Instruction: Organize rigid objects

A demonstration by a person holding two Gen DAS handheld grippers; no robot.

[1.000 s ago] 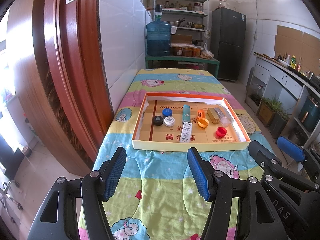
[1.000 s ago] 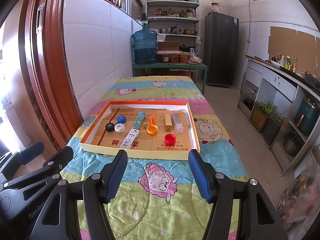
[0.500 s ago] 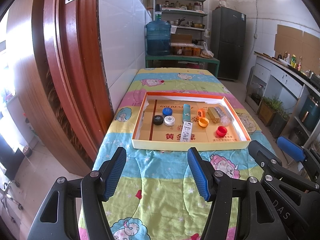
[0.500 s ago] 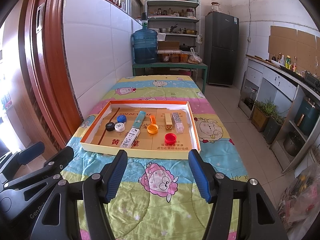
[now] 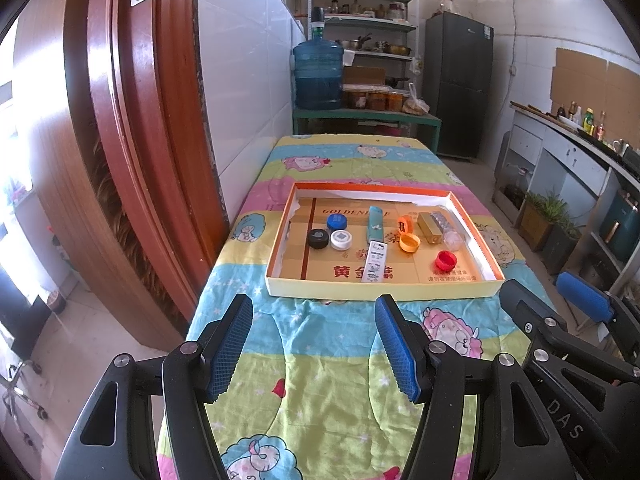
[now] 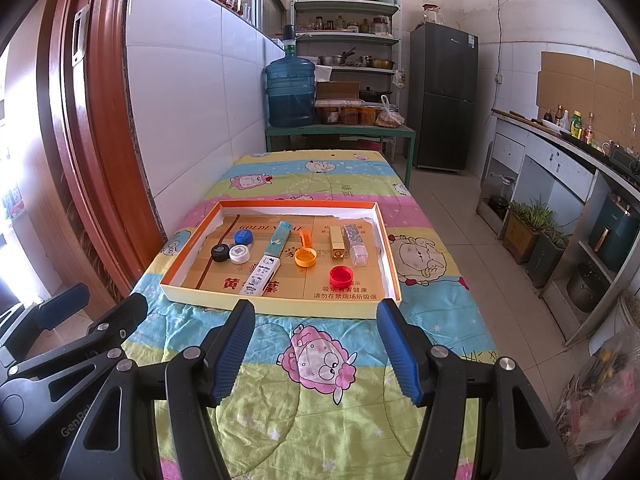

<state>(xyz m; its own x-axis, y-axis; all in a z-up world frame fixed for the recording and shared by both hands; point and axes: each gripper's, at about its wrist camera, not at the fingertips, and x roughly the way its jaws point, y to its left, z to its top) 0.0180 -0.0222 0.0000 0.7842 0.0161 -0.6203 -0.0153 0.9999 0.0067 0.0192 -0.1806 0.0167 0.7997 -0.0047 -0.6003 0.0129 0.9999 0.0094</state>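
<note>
Here the shallow box (image 6: 276, 304) lies on the quilt-covered worktop (image 6: 320, 364). Inside it, a black cap (image 6: 219, 252), white cap (image 6: 239, 254) and blue cap (image 6: 243, 236) cluster at the left; a red cap (image 6: 341, 276) sits right of centre. Short of the box, the left claw (image 5: 316, 344) and right claw (image 6: 316, 346) both stand apart, holding nothing.

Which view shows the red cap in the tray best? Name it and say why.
The right wrist view: the red cap lies nearly centred ahead, open side up, its rim clear against the tray floor. The left wrist view shows the same red cap off to the right, smaller, but unhidden.
</note>
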